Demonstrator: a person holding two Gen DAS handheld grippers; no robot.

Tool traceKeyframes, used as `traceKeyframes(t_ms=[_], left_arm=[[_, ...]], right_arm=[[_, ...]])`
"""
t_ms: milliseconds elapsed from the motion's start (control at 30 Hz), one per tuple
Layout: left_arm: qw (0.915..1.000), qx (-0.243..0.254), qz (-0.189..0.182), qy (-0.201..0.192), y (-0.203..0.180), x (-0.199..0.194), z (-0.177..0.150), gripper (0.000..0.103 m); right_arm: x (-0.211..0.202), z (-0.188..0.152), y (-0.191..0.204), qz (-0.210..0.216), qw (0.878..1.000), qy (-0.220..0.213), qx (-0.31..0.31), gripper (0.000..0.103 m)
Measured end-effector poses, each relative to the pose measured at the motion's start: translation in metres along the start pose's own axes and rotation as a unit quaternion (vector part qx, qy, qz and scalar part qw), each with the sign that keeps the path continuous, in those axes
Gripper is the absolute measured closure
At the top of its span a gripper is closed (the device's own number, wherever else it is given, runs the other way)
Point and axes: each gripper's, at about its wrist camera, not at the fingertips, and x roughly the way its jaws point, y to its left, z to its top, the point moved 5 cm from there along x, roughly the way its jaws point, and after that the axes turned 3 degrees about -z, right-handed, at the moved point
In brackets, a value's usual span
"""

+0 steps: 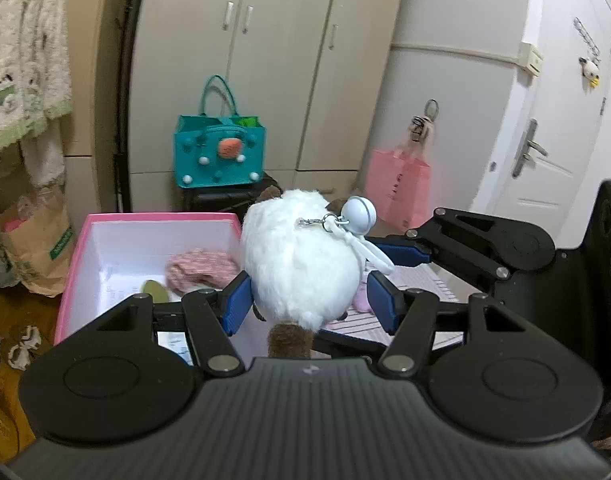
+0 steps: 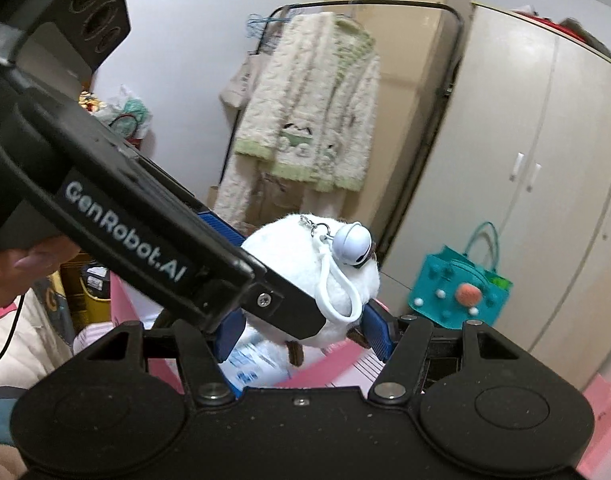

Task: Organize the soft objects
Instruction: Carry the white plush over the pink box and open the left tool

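Note:
A white fluffy plush toy (image 1: 301, 256) with a brown tail, a white bell (image 1: 359, 210) and a white clip loop hangs in the air beside a pink box (image 1: 81, 248). My left gripper (image 1: 309, 300) is shut on the plush, blue pads pressing both sides. In the right wrist view the plush (image 2: 305, 264) also sits between my right gripper's (image 2: 305, 332) blue pads, which close on its lower part. The left gripper's body crosses that view from the upper left. A pink knitted item (image 1: 201, 270) lies inside the box.
A teal felt bag (image 1: 219, 152) stands on a dark stool behind the box. A pink bag (image 1: 397, 186) hangs by the white door. Beige wardrobes (image 1: 265, 60) fill the back. A paper bag (image 1: 37, 252) stands left; a fluffy garment (image 2: 305, 120) hangs on a rack.

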Motion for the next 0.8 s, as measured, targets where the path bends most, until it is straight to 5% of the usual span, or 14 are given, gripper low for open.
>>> traceKeyframes(t_ms=[233,467,800], left_arm=[[0.9966,-0.079,0.01,0.022,0.055,0.02,-0.01,0.043],[0.9877,-0.146,-0.021,0.051,0.093,0.053,-0.025,0.043],[0.9809,-0.149,-0.02,0.123,0.098,0.076,-0.053,0.043]], right_arm=[[0.046,0.007,0.02,0.039,0.999,0.028,0.018,0.035],[0.079,-0.005,0.031,0.043,0.998,0.056,-0.005,0.035],[0.085,-0.017,0.036,0.083,0.992,0.096,-0.014,0.036]])
